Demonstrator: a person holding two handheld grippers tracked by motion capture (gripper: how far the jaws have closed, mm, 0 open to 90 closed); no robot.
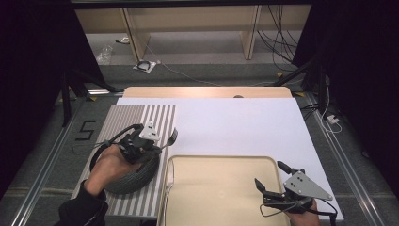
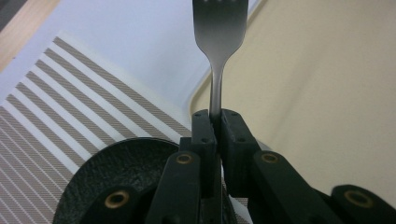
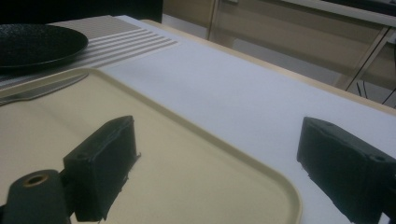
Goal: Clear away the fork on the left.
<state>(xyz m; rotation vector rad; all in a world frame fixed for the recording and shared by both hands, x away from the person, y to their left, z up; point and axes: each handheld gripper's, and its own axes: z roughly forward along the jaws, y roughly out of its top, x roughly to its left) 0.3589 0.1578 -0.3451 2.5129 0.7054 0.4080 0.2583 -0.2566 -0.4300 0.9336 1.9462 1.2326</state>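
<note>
Fork first: we see it clamped by its handle between the jaws of the left gripper, tines pointing away from the hand. In the high view the left gripper is held above the black plate, and the fork reaches out over the striped mat toward the far left corner of the beige tray. We cannot tell whether the fork touches anything below it. The plate sits on the striped mat, near the left edge of the surface, just beside the tray's left rim. The left hand covers part of the plate from above.

A knife lies inside the tray along its left rim; in the high view we make it out as a pale strip near that rim.

At the near right corner of the tray we find the right gripper, held by the right hand. In the right gripper view its jaws stand wide apart with nothing between them, one over the tray's floor, the other past the rim over the white sheet covering the surface.

The tray takes up the near middle of the surface, and the mat lies to its left.
</note>
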